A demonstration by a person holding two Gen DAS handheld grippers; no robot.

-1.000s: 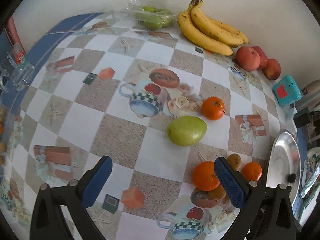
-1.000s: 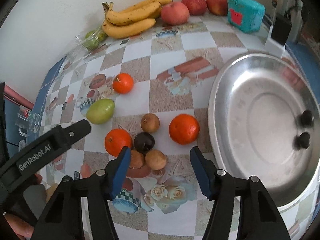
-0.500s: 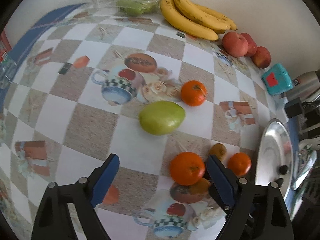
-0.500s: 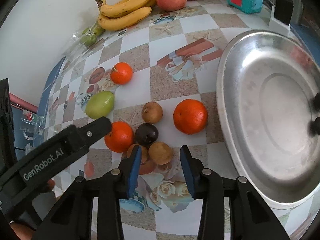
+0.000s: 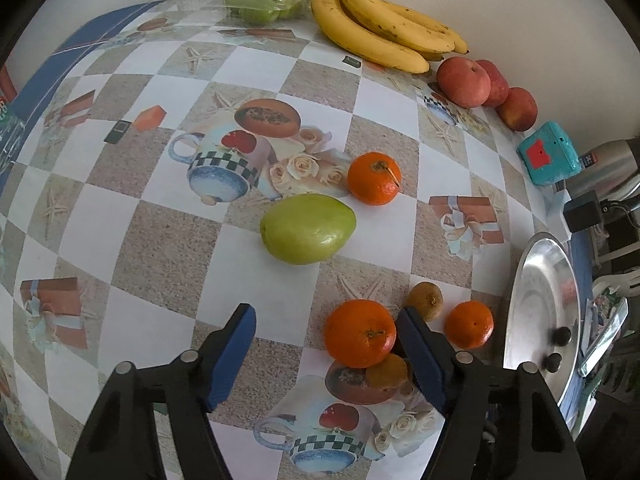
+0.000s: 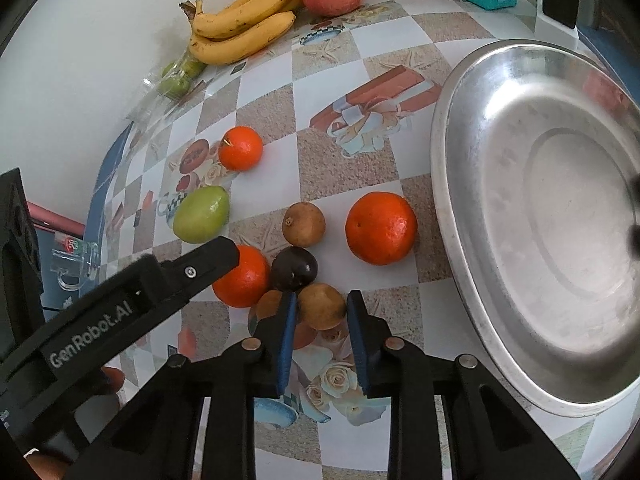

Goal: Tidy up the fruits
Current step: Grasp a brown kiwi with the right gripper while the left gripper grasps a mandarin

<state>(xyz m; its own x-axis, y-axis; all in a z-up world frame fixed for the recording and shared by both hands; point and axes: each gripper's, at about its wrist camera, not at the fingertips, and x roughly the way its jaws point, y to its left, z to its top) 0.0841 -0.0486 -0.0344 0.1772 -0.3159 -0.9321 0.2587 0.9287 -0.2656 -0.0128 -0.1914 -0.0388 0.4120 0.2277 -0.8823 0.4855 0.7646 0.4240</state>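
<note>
Fruit on chequered tablecloth, beside steel tray.
Right gripper clamps small round brown fruit; left gripper closing around nearest round orange, not pressing.

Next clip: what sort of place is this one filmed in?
Probably a home kitchen or dining table against a wall: a patterned tablecloth with teacup prints, loose fruit such as bananas, and a metal tray beside a steel flask.

Right gripper tight around a brown fruit, beside the steel tray.
</note>
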